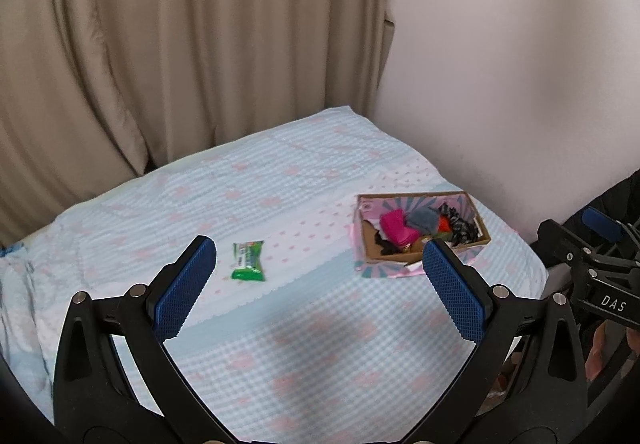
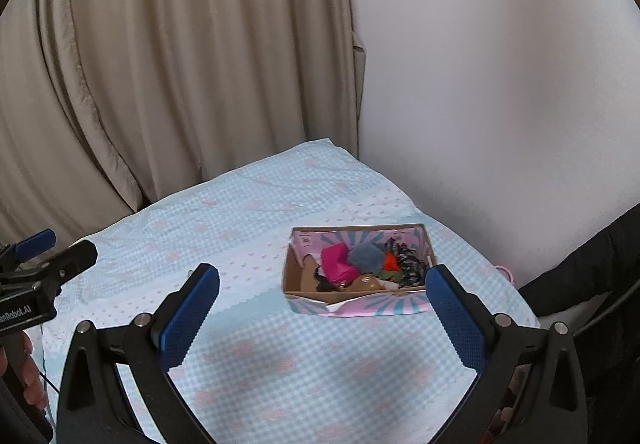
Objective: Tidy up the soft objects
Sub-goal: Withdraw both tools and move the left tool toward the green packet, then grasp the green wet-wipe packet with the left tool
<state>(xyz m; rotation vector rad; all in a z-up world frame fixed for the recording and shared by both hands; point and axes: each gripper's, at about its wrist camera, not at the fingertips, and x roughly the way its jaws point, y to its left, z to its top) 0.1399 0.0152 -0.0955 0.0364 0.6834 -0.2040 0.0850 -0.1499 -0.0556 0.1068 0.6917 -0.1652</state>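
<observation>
A green soft packet lies on the blue checked bedspread, ahead of my left gripper, which is open and empty above the bed. An open cardboard box to the right holds soft items: a pink pouch, a grey-blue fluffy piece, an orange piece and dark patterned fabric. In the right wrist view the box with the pink pouch lies ahead of my right gripper, open and empty. The packet is hidden there.
Beige curtains hang behind the bed and a white wall stands to the right. The bed's right edge drops off near a dark garment. Each gripper shows at the side of the other's view.
</observation>
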